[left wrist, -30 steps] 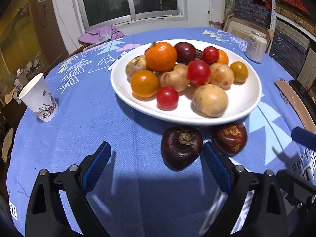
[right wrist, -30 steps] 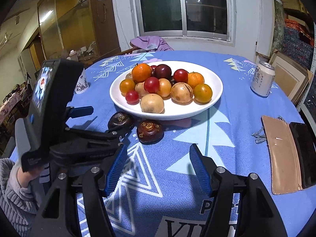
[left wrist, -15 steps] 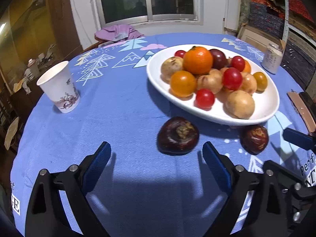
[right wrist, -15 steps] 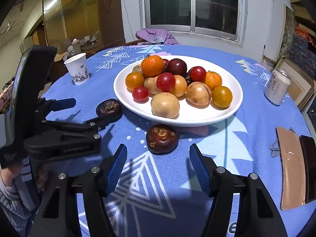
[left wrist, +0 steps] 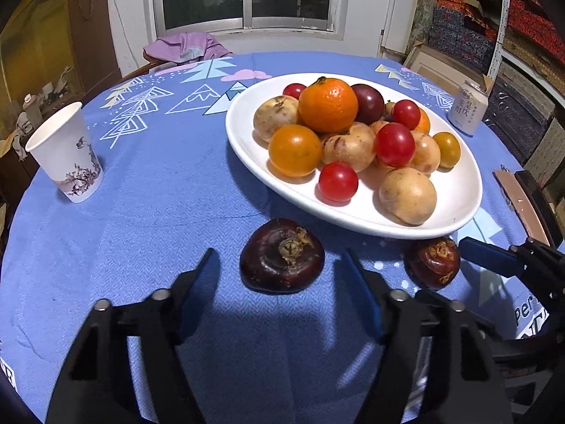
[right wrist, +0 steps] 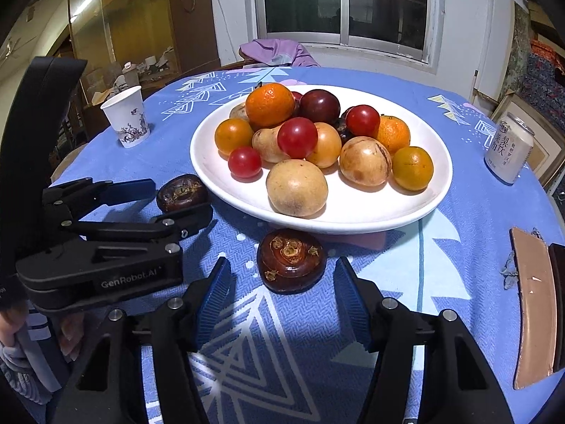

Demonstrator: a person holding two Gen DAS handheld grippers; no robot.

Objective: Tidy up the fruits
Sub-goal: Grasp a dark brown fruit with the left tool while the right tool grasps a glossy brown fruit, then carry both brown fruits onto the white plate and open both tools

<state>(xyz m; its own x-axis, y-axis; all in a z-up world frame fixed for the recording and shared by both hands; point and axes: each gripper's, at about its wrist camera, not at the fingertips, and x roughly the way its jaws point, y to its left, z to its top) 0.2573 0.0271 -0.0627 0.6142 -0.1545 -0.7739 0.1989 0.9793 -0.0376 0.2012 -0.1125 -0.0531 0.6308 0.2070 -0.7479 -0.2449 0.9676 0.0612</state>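
A white plate (left wrist: pixel 459 212) (right wrist: pixel 434 190) piled with oranges, red tomatoes, tan round fruits and a dark plum sits on the blue tablecloth. Two dark brown water chestnuts lie on the cloth in front of it. My left gripper (left wrist: pixel 280 282) is open, with the left chestnut (left wrist: pixel 281 255) (right wrist: pixel 182 192) just ahead of its fingertips. My right gripper (right wrist: pixel 282 282) is open, with the right chestnut (right wrist: pixel 291 259) (left wrist: pixel 432 262) just ahead between its fingertips. The left gripper (right wrist: pixel 176 198) also shows in the right wrist view, straddling its chestnut.
A paper cup (left wrist: pixel 65 153) (right wrist: pixel 127 116) stands at the left. A drink can (left wrist: pixel 468 107) (right wrist: pixel 510 152) stands at the right. A tan case and a dark phone (right wrist: pixel 533 304) lie near the right table edge. A chair with purple cloth (left wrist: pixel 187 47) is behind.
Both grippers have moved forward and lower toward their chestnuts. The left view has swung so the plate sits further right. Nothing has been grasped.
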